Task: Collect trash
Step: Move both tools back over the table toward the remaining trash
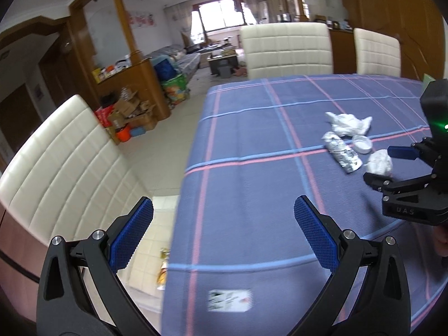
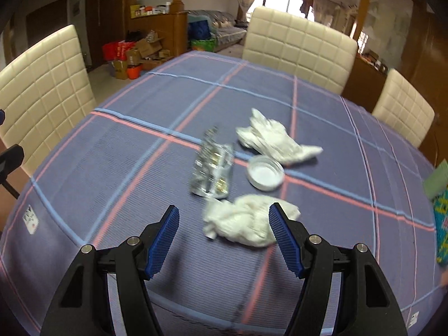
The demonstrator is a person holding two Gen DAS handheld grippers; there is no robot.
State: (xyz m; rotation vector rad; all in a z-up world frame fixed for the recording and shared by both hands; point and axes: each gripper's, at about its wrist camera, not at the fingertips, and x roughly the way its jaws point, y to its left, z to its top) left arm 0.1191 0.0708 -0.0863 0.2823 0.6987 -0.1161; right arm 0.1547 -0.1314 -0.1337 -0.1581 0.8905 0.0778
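Note:
Trash lies on the blue plaid tablecloth (image 2: 112, 151): a near crumpled white tissue (image 2: 243, 221), a silver foil wrapper (image 2: 212, 168), a white lid (image 2: 264, 172) and a far crumpled tissue (image 2: 274, 138). My right gripper (image 2: 224, 238) is open, its right fingertip beside the near tissue, just short of it. In the left wrist view the right gripper (image 1: 389, 165) hovers at that tissue (image 1: 379, 162), with the wrapper (image 1: 340, 151), lid (image 1: 362, 143) and far tissue (image 1: 350, 124) beyond. My left gripper (image 1: 224, 235) is open and empty over the table's left edge.
Cream padded chairs stand around the table (image 1: 285, 50) (image 1: 56, 168) (image 2: 403, 109). A green and patterned item (image 2: 441, 196) lies at the table's right edge. A wrapper (image 1: 163, 268) lies on the tiled floor. Boxes and bags clutter the floor beyond (image 1: 126, 114).

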